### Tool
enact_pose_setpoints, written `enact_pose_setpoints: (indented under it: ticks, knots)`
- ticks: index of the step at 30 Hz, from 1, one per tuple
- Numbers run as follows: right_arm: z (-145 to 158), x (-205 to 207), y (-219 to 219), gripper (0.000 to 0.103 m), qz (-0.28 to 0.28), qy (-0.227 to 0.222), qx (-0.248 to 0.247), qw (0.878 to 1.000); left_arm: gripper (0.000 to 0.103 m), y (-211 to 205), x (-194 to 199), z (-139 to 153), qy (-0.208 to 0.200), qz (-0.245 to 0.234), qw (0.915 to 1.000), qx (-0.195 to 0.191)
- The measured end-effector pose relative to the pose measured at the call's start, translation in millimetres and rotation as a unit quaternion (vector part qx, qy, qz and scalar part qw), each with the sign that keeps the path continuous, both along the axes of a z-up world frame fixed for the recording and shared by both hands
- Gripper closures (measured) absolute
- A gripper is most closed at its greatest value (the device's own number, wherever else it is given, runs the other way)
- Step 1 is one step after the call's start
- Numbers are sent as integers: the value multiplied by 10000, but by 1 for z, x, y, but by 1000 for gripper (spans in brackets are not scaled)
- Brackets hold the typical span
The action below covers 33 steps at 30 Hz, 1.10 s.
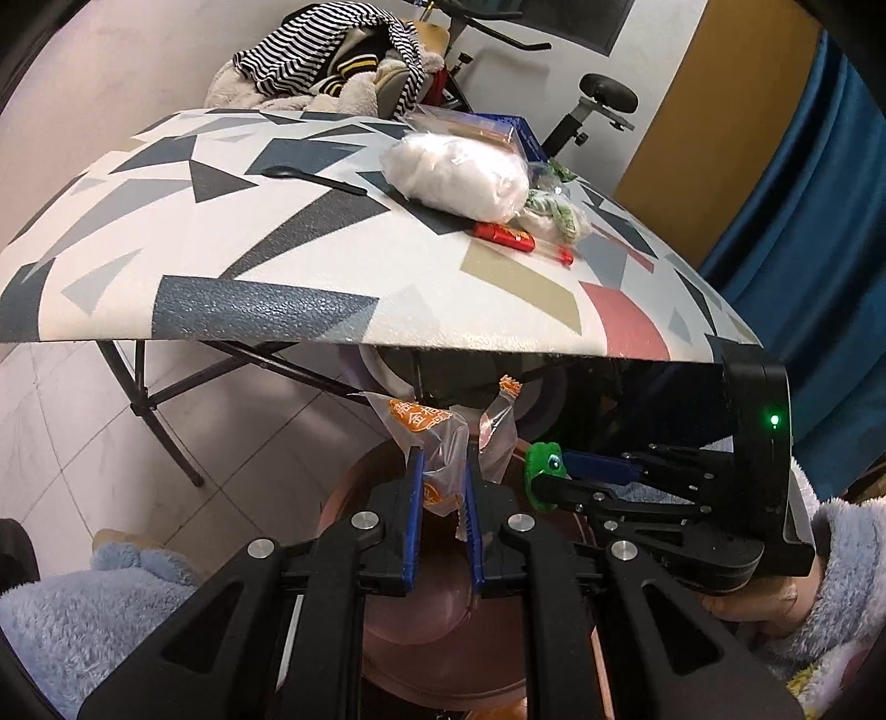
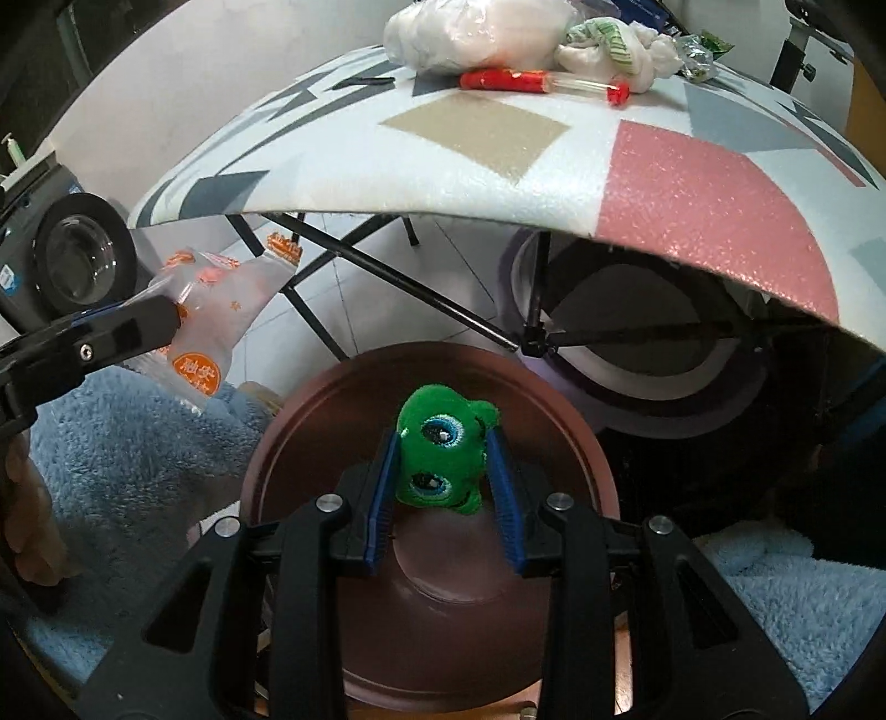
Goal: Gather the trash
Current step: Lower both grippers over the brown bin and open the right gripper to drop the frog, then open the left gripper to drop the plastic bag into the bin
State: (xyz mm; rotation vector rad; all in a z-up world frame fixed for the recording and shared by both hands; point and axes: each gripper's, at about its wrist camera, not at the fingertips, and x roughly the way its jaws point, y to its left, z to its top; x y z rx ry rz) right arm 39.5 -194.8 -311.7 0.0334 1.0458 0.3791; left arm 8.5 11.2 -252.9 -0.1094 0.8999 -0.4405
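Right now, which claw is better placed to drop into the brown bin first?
Probably right: the right claw, shut on the green plush toy, hangs over the brown bin's middle; the left claw's clear wrapper sits nearer the rim.

A tabletop (image 1: 221,266) patterned with grey, navy, tan and pink shapes is spreading across the room, standing on black folding legs (image 1: 160,410) over a pale tiled floor (image 1: 72,421). Beyond its far edge a heap of striped clothing (image 1: 326,50) is lying — beside it an exercise bike (image 1: 598,99) is standing against the wall, and a blue curtain (image 1: 803,221) is hanging at the right.
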Motion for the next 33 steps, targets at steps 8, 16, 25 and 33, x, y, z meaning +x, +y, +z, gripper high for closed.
enact_pose_setpoints:
  ticks: [8, 16, 25, 33]
  knots:
    - [-4, 2, -8, 52, -271, 0, -66, 9996, 88, -2, 2, -6, 121, -4, 9999, 42]
    - [7, -1, -13, 33, -388, -251, -74, 9989, 88, -6, 1, -9, 157, -68, 9998, 93]
    - [42, -16, -25, 9, -669, -1115, -65, 9915, 85, -12, 3, -14, 245, -148, 9994, 203]
    - [48, -14, -34, 8, -909, -1213, -24, 9884, 81, -21, 2, -18, 243, -303, 9987, 336]
